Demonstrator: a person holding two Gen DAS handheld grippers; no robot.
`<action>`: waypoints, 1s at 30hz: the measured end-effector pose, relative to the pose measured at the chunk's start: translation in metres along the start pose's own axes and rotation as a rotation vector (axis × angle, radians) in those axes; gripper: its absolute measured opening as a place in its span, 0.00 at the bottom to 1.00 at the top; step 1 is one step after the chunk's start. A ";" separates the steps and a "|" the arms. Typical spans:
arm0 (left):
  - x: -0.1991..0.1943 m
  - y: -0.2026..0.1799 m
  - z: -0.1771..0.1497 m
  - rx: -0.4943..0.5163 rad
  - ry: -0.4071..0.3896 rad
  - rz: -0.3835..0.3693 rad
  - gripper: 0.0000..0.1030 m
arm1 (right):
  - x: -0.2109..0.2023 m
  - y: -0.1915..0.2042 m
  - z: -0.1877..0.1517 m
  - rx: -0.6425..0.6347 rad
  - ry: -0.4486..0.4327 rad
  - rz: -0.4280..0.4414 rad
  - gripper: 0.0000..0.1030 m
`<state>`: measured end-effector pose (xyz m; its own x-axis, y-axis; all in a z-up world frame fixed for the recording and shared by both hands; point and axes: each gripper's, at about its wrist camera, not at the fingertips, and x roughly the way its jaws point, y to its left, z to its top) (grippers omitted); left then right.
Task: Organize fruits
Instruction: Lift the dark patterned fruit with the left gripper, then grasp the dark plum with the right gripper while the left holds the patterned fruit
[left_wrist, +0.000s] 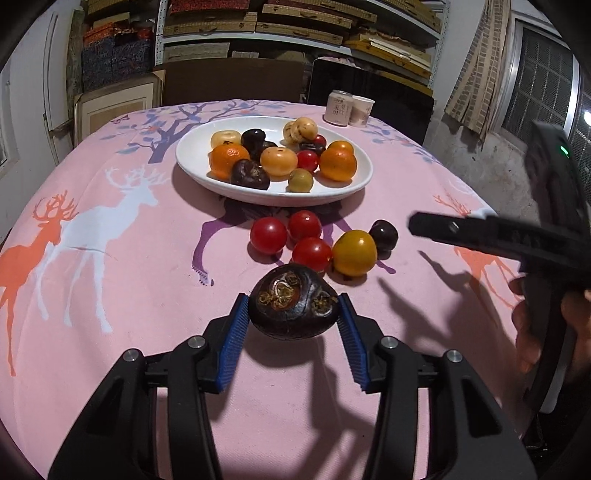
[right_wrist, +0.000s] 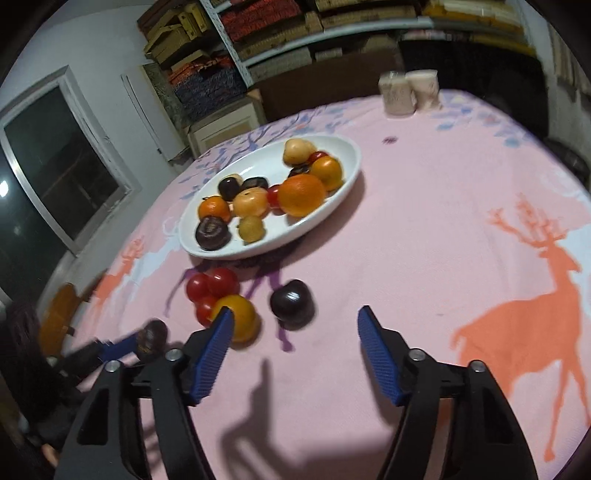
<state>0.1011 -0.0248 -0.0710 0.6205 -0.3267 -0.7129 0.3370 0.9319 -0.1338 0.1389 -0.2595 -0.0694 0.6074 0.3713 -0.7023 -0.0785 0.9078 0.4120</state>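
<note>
My left gripper (left_wrist: 293, 308) is shut on a dark water chestnut (left_wrist: 293, 301), held above the pink cloth; it also shows in the right wrist view (right_wrist: 150, 338). A white oval plate (left_wrist: 199, 173) (right_wrist: 343, 147) holds oranges, persimmons, dark fruits and small tomatoes. In front of the plate lie three red tomatoes (left_wrist: 268, 235) (right_wrist: 218, 282), a yellow tomato (left_wrist: 354, 253) (right_wrist: 240, 315) and a dark plum (left_wrist: 383, 234) (right_wrist: 291, 301). My right gripper (right_wrist: 295, 321) is open and empty, above the cloth just short of the plum; it shows at the right in the left wrist view (left_wrist: 480, 236).
A can (left_wrist: 338, 107) and a paper cup (left_wrist: 362, 110) stand at the table's far edge, behind the plate. Shelves with boxes and dark chairs stand beyond the table. The pink deer-print cloth (right_wrist: 443, 221) covers the whole table.
</note>
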 end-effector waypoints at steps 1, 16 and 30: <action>0.000 0.001 -0.001 -0.002 -0.001 -0.001 0.46 | 0.008 -0.001 0.005 0.017 0.021 -0.009 0.59; -0.001 0.005 -0.003 -0.028 -0.004 -0.035 0.46 | 0.042 0.021 0.002 -0.090 0.085 -0.105 0.37; -0.002 0.005 -0.003 -0.032 -0.008 -0.036 0.46 | 0.014 0.026 -0.012 -0.165 -0.008 -0.092 0.31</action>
<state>0.0992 -0.0191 -0.0724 0.6140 -0.3610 -0.7019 0.3367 0.9241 -0.1808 0.1359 -0.2287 -0.0752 0.6239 0.2842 -0.7280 -0.1504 0.9578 0.2450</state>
